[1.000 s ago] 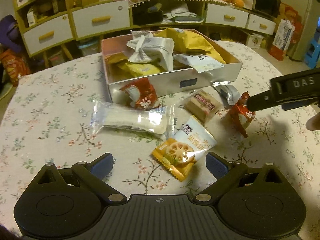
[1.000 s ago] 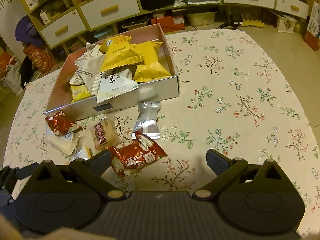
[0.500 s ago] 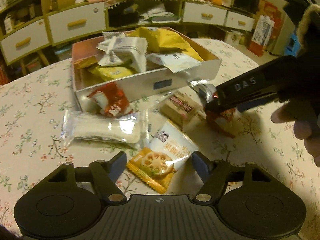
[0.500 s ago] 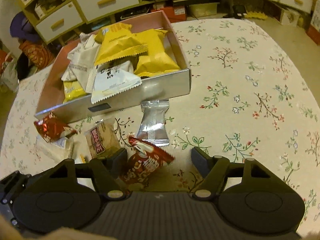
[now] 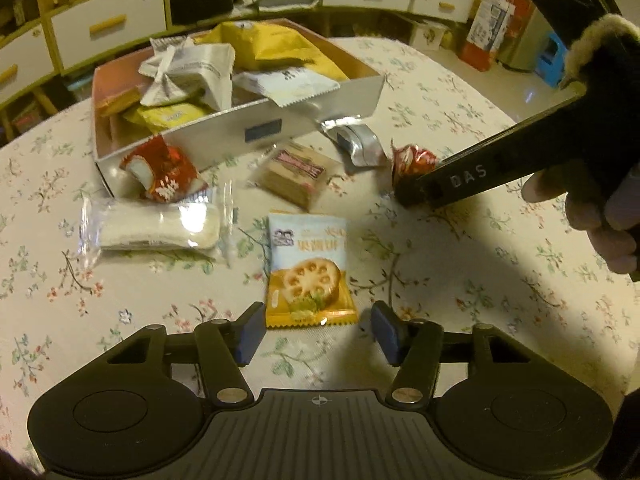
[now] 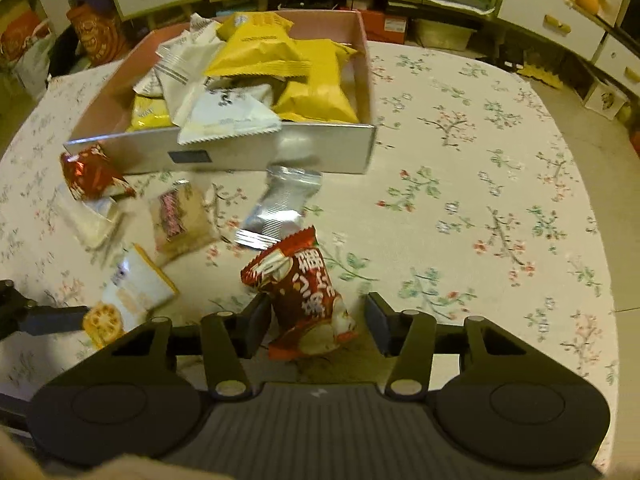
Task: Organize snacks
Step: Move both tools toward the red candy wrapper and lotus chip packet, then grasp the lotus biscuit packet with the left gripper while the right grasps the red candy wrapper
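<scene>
Left wrist view: the left gripper [image 5: 318,330] has just been closing, its jaws flanking the biscuit packet [image 5: 306,270] on the bench [image 5: 460,272], not yet gripping. Likewise the right gripper [image 6: 314,322] has been closing around the red packet [image 6: 304,294], one pad touching, no clamp yet. Next: finish both grips, then lift into the box [image 6: 320,152] beyond.

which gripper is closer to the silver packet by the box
Right. The right gripper straddles a red packet lying just in front of the silver packet. The left gripper sits further off, around the lotus-root cracker packet.
</scene>
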`<state>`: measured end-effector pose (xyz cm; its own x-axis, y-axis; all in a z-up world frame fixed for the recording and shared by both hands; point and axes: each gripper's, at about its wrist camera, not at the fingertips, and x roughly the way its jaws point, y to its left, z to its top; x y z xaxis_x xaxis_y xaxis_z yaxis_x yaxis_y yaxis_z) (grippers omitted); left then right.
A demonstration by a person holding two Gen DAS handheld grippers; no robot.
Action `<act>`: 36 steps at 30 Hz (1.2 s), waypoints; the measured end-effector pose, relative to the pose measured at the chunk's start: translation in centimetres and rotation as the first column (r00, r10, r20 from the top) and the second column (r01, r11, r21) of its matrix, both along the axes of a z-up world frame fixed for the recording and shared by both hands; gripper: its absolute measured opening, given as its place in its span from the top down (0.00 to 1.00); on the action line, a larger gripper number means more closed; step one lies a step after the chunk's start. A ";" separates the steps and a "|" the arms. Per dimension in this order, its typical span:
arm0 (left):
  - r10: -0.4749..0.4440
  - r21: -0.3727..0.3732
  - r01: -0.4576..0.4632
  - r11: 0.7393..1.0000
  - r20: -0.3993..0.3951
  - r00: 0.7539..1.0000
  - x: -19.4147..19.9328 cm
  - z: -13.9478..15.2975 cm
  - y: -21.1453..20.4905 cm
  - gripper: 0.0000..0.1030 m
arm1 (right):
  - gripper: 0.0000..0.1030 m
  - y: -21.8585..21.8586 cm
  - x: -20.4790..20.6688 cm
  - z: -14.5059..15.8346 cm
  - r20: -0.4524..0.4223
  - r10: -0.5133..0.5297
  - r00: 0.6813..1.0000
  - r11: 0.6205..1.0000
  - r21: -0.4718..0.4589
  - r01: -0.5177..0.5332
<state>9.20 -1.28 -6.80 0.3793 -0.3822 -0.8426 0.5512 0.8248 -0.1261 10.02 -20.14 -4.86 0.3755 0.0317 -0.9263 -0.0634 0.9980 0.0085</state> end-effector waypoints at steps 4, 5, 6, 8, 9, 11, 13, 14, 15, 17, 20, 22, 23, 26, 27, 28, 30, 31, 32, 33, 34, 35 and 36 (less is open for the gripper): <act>0.057 -0.016 -0.057 0.998 0.007 0.998 0.3 0.4 0.4 0.39 | 0.51 -1.1 -0.1 0.6 0.001 -0.013 1.000 0.998 0.057 0.013; 0.073 -0.018 -0.073 0.997 0.019 0.997 0.4 0.5 0.4 0.38 | 0.50 -1.5 -0.1 0.8 0.003 -0.018 1.000 0.997 0.078 0.017; 0.084 -0.021 -0.083 0.996 0.029 0.996 0.5 0.6 0.4 0.38 | 0.50 -1.7 -0.1 0.9 0.009 -0.020 1.000 0.995 0.095 0.019; 0.104 -0.027 -0.103 0.994 0.040 0.994 0.7 0.6 0.2 0.38 | 0.50 -1.7 0.0 0.9 0.017 -0.019 1.000 0.994 0.105 0.017; 0.111 -0.028 -0.110 0.994 0.044 0.993 0.8 0.5 0.0 0.38 | 0.50 -1.7 0.0 0.9 0.022 -0.016 1.000 0.994 0.105 0.013; 0.117 -0.021 -0.116 0.993 0.055 0.992 1.0 0.3 -0.6 0.38 | 0.50 -1.6 0.2 0.7 0.028 -0.011 1.000 0.995 0.100 0.008; 0.117 -0.003 -0.117 0.993 0.065 0.991 1.1 0.0 -1.2 0.38 | 0.50 -1.4 0.4 0.4 0.030 -0.004 1.000 0.996 0.092 0.001; 0.119 0.006 -0.120 0.993 0.071 0.990 1.2 -0.1 -1.6 0.38 | 0.50 -1.4 0.4 0.3 0.032 0.001 0.999 0.996 0.089 -0.003; 0.121 0.014 -0.123 0.992 0.075 0.990 1.2 -0.3 -1.8 0.39 | 0.50 -1.3 0.4 0.1 0.035 0.005 0.999 0.996 0.084 -0.007; 0.128 0.025 -0.130 0.991 0.081 0.988 1.1 -0.5 -2.2 0.40 | 0.50 -1.1 0.3 0.0 0.042 0.013 0.999 0.997 0.074 -0.016; 0.140 0.027 -0.143 0.989 0.096 0.986 1.0 -0.6 -2.5 0.40 | 0.53 -0.9 0.3 -0.2 0.048 0.024 0.999 0.998 0.049 -0.026; 0.145 0.025 -0.148 0.989 0.103 0.984 0.9 -0.6 -2.7 0.41 | 0.58 -0.7 0.2 -0.2 0.056 0.033 0.998 0.999 0.027 -0.035; 0.144 0.024 -0.147 0.989 0.108 0.984 0.8 -0.6 -2.8 0.44 | 0.62 -0.7 0.2 -0.2 0.057 0.037 0.998 0.999 0.024 -0.038; 0.128 0.028 -0.132 0.991 0.119 0.985 0.6 -0.4 -3.1 0.54 | 0.75 -0.6 0.2 -0.1 0.051 0.035 0.998 0.999 0.021 -0.036; 0.125 0.033 -0.130 0.991 0.123 0.985 0.5 -0.3 -3.2 0.57 | 0.77 -0.6 0.2 0.0 0.050 0.033 0.998 0.999 0.022 -0.035; 0.127 0.037 -0.133 0.990 0.127 0.984 0.5 -0.3 -3.2 0.61 | 0.79 -0.6 0.2 0.0 0.049 0.032 0.998 0.999 0.023 -0.034; 0.134 0.034 -0.139 0.990 0.121 0.984 0.6 -0.2 -3.1 0.62 | 0.83 -0.5 0.2 0.0 0.048 0.033 0.998 0.999 0.023 -0.034; 0.138 0.031 -0.143 0.989 0.119 0.983 0.6 -0.2 -3.0 0.63 | 0.86 -0.5 0.2 0.0 0.048 0.033 0.998 0.999 0.023 -0.034; 0.142 0.030 -0.147 0.989 0.118 0.983 0.6 -0.2 -3.0 0.64 | 0.88 -0.5 0.1 0.1 0.046 0.032 0.998 0.999 0.025 -0.034; 0.143 0.029 -0.147 0.989 0.116 0.983 0.6 -0.1 -2.9 0.64 | 0.89 -0.5 0.1 0.1 0.044 0.031 0.999 0.999 0.031 -0.033; 0.142 0.027 -0.146 0.989 0.113 0.983 0.6 -0.1 -2.9 0.64 | 0.91 -0.6 0.1 0.2 0.043 0.031 0.999 0.999 0.038 -0.033; 0.141 0.024 -0.144 0.989 0.110 0.984 0.6 0.0 -2.9 0.64 | 0.92 -0.6 0.1 0.2 0.042 0.031 0.999 0.998 0.045 -0.033; 0.141 0.022 -0.144 0.989 0.108 0.984 0.6 0.1 -3.0 0.64 | 0.92 -0.6 0.1 0.3 0.042 0.031 0.999 0.998 0.052 -0.033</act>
<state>9.79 -4.24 -6.72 0.5160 -0.2933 -0.8048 0.4367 0.8983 -0.0474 10.13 -20.76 -4.55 0.4110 0.0928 -0.9069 -0.0967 0.9936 0.0579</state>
